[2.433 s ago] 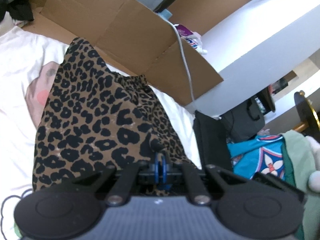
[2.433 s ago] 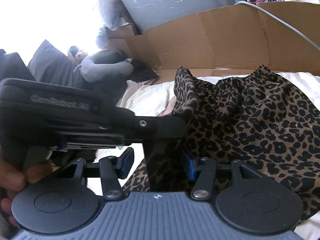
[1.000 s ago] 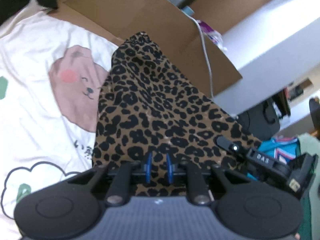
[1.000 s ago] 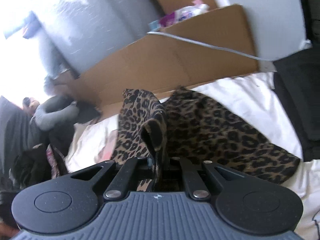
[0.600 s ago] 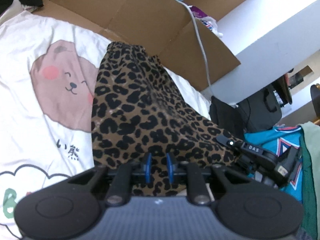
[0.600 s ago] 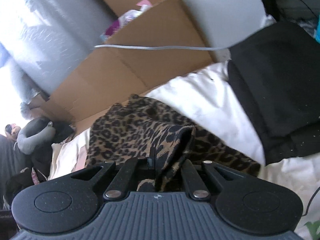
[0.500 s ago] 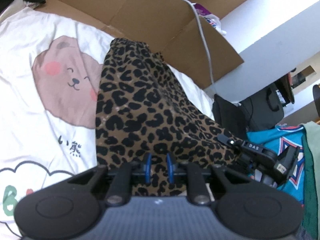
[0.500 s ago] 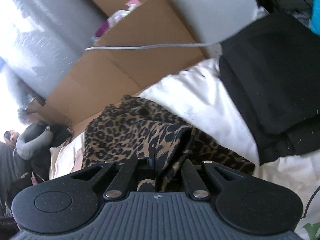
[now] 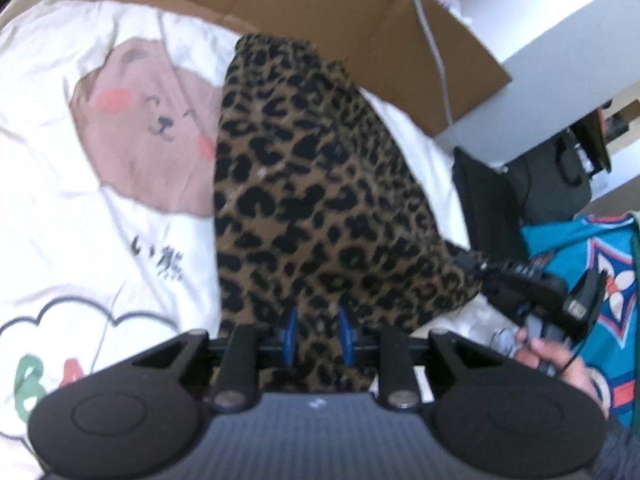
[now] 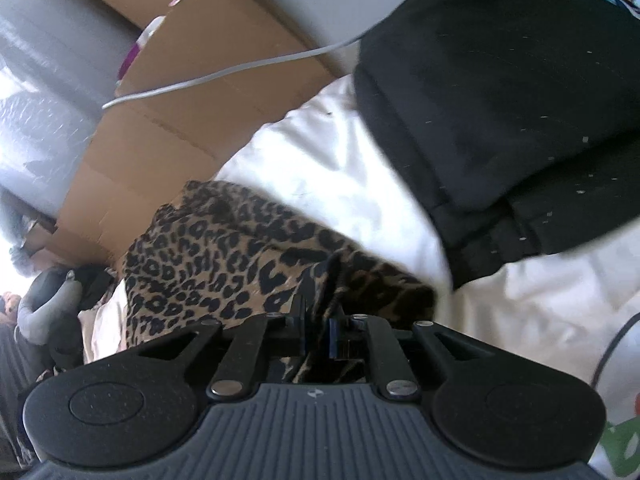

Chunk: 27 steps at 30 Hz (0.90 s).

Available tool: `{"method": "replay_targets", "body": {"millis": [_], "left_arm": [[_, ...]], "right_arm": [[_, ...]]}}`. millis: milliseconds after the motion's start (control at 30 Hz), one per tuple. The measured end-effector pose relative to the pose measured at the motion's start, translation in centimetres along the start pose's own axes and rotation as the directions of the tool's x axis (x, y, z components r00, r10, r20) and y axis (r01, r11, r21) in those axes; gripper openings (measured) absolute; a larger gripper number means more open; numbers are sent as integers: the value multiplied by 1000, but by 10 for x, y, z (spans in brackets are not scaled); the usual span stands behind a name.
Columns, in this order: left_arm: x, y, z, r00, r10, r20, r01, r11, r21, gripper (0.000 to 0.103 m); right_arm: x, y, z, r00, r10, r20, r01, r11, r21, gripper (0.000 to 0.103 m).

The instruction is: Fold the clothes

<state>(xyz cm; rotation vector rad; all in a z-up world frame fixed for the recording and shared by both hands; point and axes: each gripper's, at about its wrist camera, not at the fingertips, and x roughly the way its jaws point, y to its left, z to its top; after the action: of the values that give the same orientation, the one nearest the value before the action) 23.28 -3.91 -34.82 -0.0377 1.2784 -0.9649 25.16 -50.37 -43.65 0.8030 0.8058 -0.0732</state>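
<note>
A leopard-print garment point(image 9: 312, 200) lies spread on a white bed sheet point(image 9: 60, 208) printed with a pink bear. My left gripper point(image 9: 317, 334) sits at its near hem, blue pads close together with the cloth pinched between them. My right gripper point(image 10: 318, 330) is shut on the garment's point(image 10: 224, 256) other near corner, which bunches up between its jaws. It also shows in the left wrist view point(image 9: 532, 292) at the garment's right corner, held by a hand.
A flattened cardboard box point(image 9: 320, 28) with a white cable point(image 9: 436, 60) stands behind the bed. A folded black garment point(image 10: 500, 120) lies to the right. A teal patterned cloth point(image 9: 592, 264) lies at the far right. Dark cushions point(image 10: 44, 304) lie at the far left.
Both grippers have carried the leopard garment down and laid it flatter on the sheet. The right gripper has moved right, toward the black garment.
</note>
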Motion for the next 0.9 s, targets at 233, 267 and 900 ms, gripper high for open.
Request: {"method": "replay_targets", "body": {"millis": [233, 267, 900], "left_arm": [[-6, 17, -6, 999, 32, -20, -33, 999, -18, 23], [-6, 19, -5, 999, 34, -19, -35, 999, -18, 23], [4, -22, 66, 998, 46, -37, -42, 993, 115, 24]], "right_arm": [[-4, -8, 4, 999, -48, 20, 48, 999, 1, 2], [-7, -7, 4, 998, -54, 30, 54, 999, -2, 2], [-13, -20, -12, 993, -99, 64, 100, 995, -7, 2]]}}
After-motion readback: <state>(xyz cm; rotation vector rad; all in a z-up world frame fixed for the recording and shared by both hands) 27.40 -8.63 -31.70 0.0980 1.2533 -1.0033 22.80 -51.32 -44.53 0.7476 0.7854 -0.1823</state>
